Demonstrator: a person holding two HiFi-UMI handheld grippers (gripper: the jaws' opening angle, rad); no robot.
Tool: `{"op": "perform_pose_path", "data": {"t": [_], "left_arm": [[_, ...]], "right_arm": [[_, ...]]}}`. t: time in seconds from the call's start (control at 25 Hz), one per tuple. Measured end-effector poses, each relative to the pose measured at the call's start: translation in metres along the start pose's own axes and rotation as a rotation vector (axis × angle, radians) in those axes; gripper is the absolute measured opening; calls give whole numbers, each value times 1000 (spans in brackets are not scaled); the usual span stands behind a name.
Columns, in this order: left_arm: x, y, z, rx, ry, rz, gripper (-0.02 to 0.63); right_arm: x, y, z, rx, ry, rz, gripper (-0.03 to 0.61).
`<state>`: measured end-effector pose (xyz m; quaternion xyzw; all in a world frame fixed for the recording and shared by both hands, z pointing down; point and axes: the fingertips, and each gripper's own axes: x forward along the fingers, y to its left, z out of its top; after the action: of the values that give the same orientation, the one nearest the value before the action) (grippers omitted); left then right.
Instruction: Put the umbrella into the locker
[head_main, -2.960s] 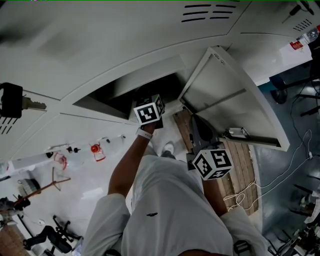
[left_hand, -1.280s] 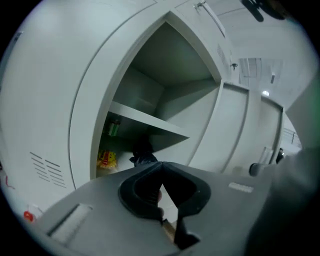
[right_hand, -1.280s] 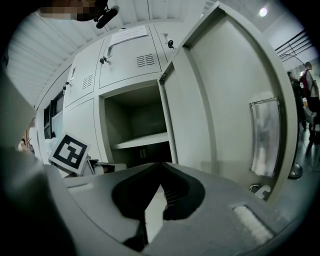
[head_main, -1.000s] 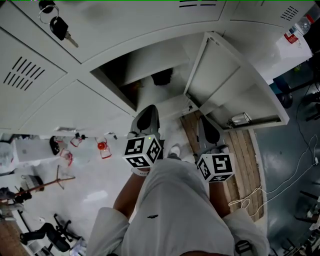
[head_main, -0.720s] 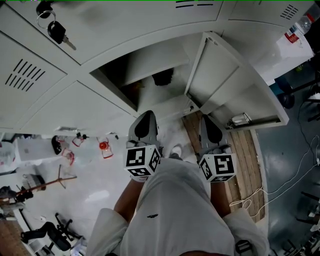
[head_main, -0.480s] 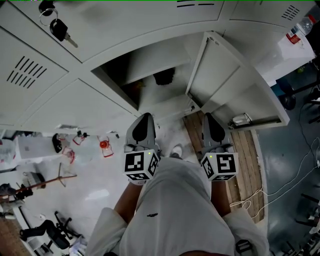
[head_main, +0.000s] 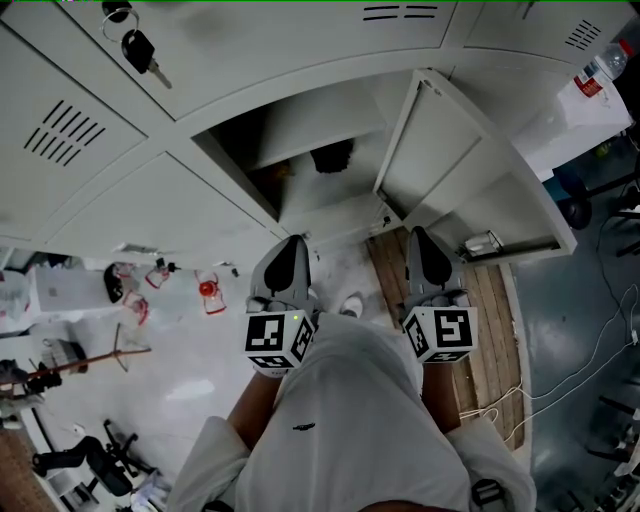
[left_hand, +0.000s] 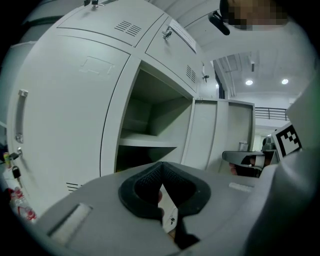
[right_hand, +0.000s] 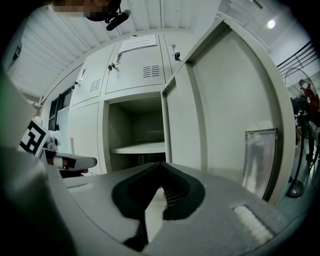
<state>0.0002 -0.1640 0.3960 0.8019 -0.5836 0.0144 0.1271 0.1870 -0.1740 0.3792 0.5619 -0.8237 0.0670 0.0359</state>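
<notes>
Far to the left of your left claw, a black-headed key on a ring (head_main: 140, 48) hangs from a closed pale grey vented locker door (head_main: 70, 130).

Your left claw (head_main: 291, 243) is pressed together. The pads meet tip to tip with nothing between them. Its black-and-white marker cube (head_main: 278, 342) sits behind it, close to your body.

Ahead of that claw and slightly to its right is the open compartment of the pale grey metal locker (head_main: 330, 212), with a white shelf (left_hand: 147, 143) across it. The dark folded umbrella (head_main: 332, 158) lies inside that compartment, just under the shelf's front edge. It is well apart from both claws and ahead of the gap between them.

Your right claw (head_main: 419, 238) is likewise pressed together and empty, side by side with the left, its own marker cube (head_main: 440, 333) behind it.

Just ahead and to the right of the right claw, the flat grey locker door (head_main: 450, 170) stands swung open. A clear pocket (right_hand: 260, 160) is fixed to its inner face. Below the right claw, a brown slatted wooden board (head_main: 492, 310) lies on the floor.
</notes>
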Motion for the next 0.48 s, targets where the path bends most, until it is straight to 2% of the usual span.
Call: {"op": "perform_pose_path", "data": {"t": [0.48], "left_arm": [[-2, 4, 0, 1, 6, -7, 18]], "right_arm": [[3, 5, 0, -4, 2, 9, -8]]}}
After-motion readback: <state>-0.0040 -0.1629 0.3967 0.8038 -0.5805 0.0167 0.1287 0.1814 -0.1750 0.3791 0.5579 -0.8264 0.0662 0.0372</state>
